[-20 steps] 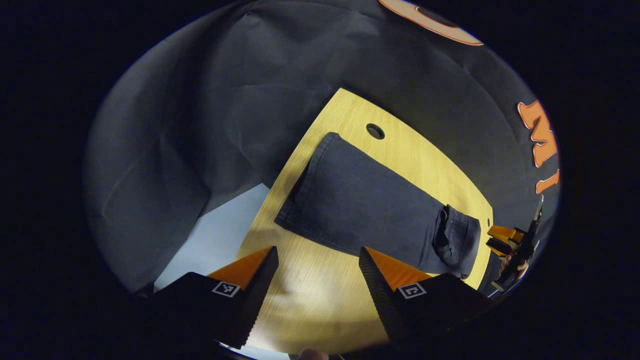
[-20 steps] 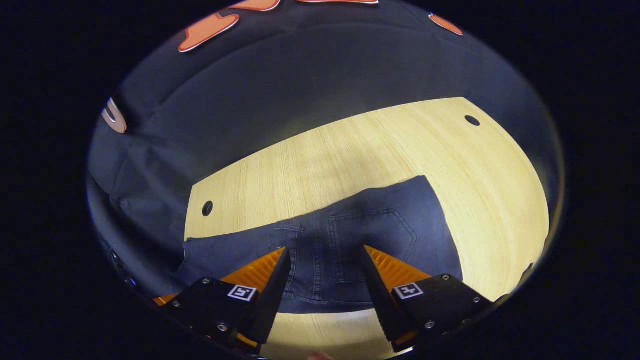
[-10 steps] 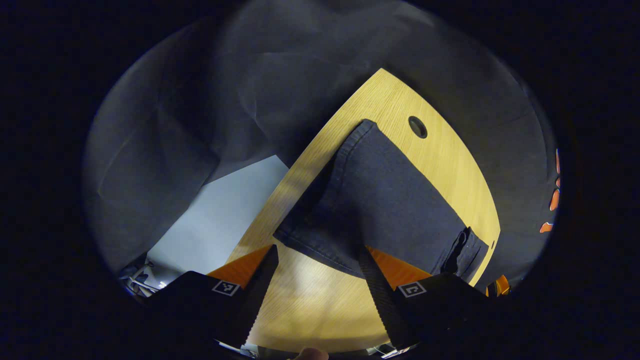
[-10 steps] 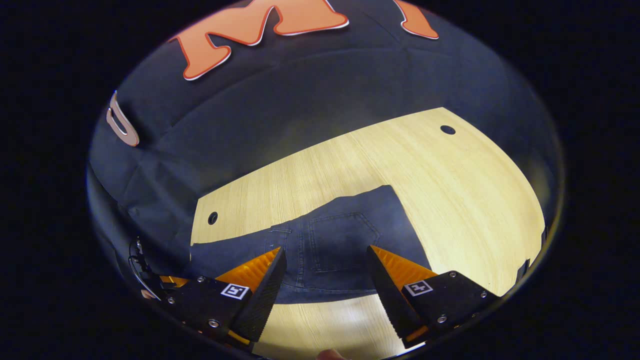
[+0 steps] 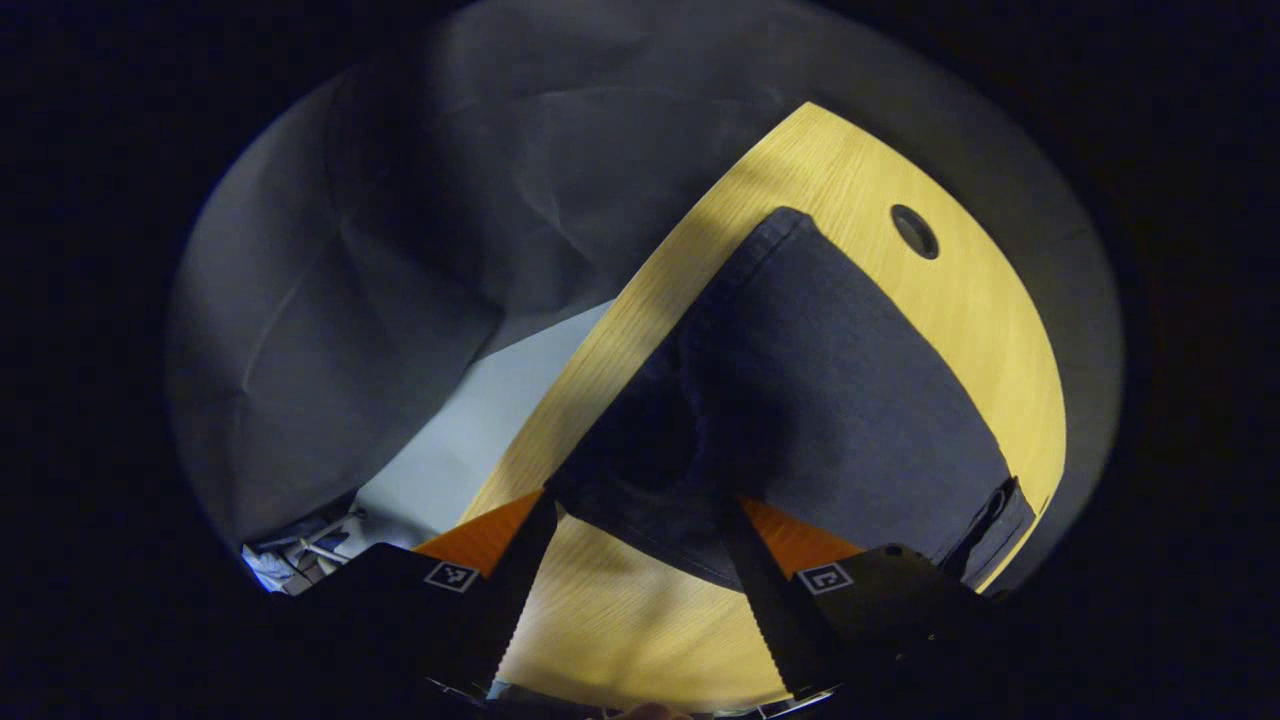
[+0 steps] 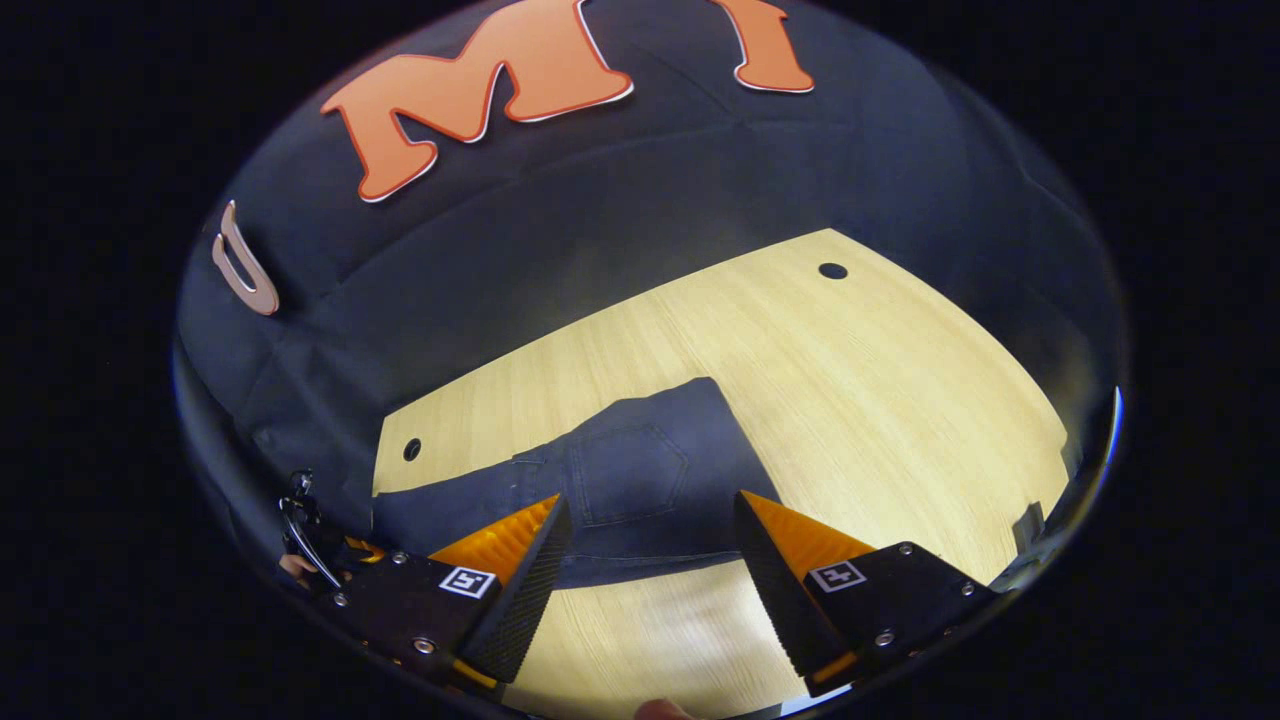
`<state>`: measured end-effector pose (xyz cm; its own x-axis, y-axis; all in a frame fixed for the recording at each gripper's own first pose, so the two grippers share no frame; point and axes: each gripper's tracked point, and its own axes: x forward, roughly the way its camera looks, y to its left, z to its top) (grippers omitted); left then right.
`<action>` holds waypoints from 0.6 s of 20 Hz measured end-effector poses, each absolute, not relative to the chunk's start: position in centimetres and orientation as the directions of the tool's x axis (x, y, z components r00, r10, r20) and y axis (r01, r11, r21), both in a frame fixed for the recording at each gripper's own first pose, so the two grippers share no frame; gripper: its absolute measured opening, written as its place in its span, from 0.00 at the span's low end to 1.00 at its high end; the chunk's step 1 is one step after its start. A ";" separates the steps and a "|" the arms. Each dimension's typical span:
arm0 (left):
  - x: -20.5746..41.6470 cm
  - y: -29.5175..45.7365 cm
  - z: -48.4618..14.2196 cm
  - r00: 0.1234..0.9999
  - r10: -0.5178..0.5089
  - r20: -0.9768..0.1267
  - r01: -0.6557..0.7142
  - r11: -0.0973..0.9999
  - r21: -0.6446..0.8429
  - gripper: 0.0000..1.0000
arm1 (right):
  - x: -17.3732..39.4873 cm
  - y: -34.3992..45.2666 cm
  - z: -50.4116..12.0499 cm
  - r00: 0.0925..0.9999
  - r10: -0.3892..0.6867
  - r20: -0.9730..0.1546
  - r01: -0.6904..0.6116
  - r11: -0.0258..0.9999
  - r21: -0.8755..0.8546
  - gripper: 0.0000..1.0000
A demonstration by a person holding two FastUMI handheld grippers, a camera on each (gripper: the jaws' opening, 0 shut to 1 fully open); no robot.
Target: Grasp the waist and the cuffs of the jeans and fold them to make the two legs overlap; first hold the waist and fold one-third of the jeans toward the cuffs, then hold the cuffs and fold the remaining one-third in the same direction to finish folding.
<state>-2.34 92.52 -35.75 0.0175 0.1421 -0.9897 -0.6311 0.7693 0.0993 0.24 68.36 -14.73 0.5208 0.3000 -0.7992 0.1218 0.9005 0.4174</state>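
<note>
Dark blue jeans (image 5: 830, 400) lie flat on the wooden table (image 5: 960, 300), one leg on top of the other. In the left gripper view the hemmed cuff end is nearest, and its edge runs between my fingers. My left gripper (image 5: 635, 505) is open just above that edge and holds nothing. In the right gripper view the waist end of the jeans (image 6: 640, 470) shows its back pocket. My right gripper (image 6: 652, 505) hovers open over the near waist edge, apart from the cloth.
The table (image 6: 850, 400) has a round hole (image 6: 832, 271) near its far corner and another hole (image 6: 412, 449) at the left. A pale floor (image 5: 450, 440) lies beyond the table edge. A hand and a cable (image 6: 300, 525) show at the far left.
My left gripper has moved in toward the cuff end, which now looks larger. My right gripper has drawn back from the waist, so the jeans look smaller and farther. Both stay open.
</note>
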 end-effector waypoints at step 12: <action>-0.6 90.4 -35.3 0.251 0.041 -0.967 -0.615 0.778 -0.126 0.06 | 1.5 65.7 -14.6 0.540 0.333 -0.773 0.128 0.875 0.466 0.98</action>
<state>-0.63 90.39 -35.30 0.2511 0.0414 -0.9671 -0.6152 0.7782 -0.1264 1.51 65.69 -14.57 0.5397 0.3328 -0.7733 0.1284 0.8753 0.4663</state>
